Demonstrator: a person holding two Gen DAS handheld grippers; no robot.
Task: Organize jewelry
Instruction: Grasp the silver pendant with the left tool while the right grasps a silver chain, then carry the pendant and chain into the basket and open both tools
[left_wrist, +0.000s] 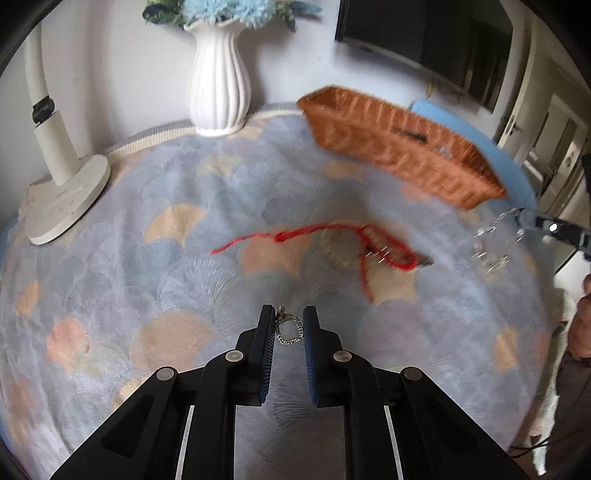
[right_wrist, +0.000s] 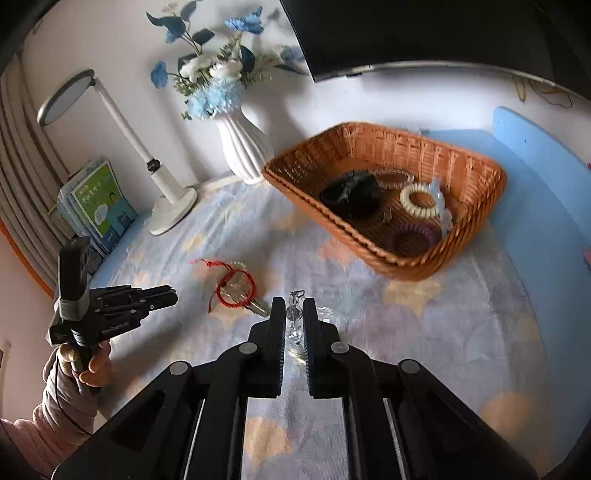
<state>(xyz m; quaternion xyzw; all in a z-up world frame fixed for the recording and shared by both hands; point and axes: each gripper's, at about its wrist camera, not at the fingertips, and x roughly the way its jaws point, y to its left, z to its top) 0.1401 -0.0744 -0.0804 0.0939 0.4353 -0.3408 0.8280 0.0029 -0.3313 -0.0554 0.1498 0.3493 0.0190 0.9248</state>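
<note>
Jewelry is split between both tongs: the left tongs (left_wrist: 289, 325) pinch a small silver pendant (left_wrist: 289, 331), an open square outline set with tiny stones, while the right tongs (right_wrist: 294, 314) are narrowed on a clear crystal-bead bracelet (right_wrist: 294, 314) that dangles glinting between the pads. Ahead of both tongs, on the pastel scallop-patterned cloth (right_wrist: 406, 332) over the bench, a red cord bracelet (right_wrist: 236, 283) lies looped over a key, and beyond it the wicker basket (right_wrist: 476, 173) holds coil hair ties and a black scrunchie.
</note>
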